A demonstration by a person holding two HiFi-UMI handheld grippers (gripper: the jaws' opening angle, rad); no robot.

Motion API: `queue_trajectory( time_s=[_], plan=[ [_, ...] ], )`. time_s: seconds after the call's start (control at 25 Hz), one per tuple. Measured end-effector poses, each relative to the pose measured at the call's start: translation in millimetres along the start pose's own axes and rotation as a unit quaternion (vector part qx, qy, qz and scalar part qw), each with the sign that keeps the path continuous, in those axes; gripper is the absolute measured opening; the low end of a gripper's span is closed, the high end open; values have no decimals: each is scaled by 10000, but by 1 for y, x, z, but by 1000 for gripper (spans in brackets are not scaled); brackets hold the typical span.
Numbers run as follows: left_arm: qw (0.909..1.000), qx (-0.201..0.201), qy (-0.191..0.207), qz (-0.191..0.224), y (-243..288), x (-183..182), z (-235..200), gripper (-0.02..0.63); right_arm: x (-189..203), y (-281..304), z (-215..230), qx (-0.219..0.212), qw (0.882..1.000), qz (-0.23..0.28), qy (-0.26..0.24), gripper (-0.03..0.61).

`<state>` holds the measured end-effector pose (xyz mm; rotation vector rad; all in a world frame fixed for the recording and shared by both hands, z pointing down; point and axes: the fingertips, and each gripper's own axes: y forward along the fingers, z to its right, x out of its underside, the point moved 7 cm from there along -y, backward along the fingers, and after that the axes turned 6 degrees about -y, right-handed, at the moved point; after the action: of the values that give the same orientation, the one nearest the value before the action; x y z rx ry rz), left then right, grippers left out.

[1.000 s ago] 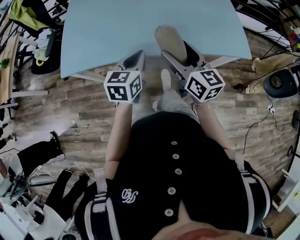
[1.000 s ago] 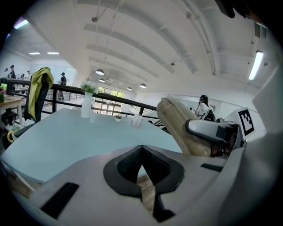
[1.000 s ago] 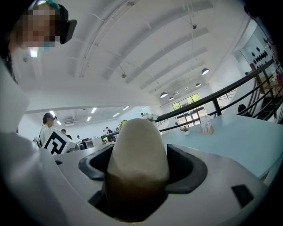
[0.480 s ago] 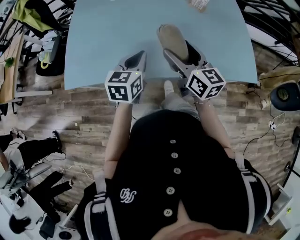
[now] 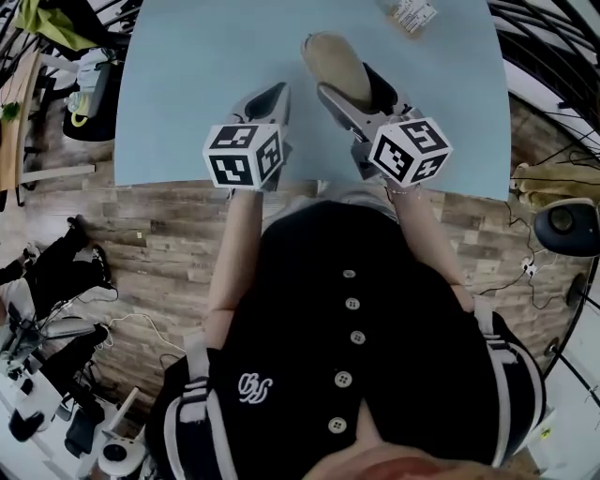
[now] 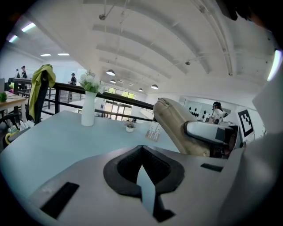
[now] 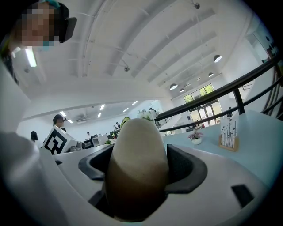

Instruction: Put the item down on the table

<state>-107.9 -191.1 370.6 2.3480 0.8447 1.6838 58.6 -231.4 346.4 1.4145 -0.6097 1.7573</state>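
Observation:
A tan, oblong, soft-looking item (image 5: pixel 333 66) is held above the light-blue table (image 5: pixel 187 84), with my right gripper (image 5: pixel 356 89) shut on it. In the right gripper view the item (image 7: pixel 138 163) fills the space between the dark pads and sticks out past them. From the left gripper view the same item (image 6: pixel 177 128) shows at the right, tilted up. My left gripper (image 5: pixel 270 98) hovers beside it over the table's near part. Its jaws (image 6: pixel 143 172) are shut with nothing between them.
A small card stand (image 5: pixel 411 13) sits at the table's far edge. A white vase of flowers (image 6: pixel 88 108) and a tiny pot (image 6: pixel 129 127) stand further back. Chairs, bags and cables crowd the wooden floor at left (image 5: pixel 56 281); a round stool (image 5: pixel 567 225) is at right.
Both grippers have moved forward from the table's near edge to over its surface, with the item still in the right one. The table's far end with the card stand has come into view.

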Motion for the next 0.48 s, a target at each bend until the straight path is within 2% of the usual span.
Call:
queue_trajectory(
  time_s=[0.24,0.48],
  plan=[
    [9997,-175,-145,-101,35,-3,-1,8,2,11,39,-124,9997,-221,42,380],
    [9985,-307,-242,-384,51,5,-9,8,17,21,56,-234,9982,-412,379,380]
  ],
)
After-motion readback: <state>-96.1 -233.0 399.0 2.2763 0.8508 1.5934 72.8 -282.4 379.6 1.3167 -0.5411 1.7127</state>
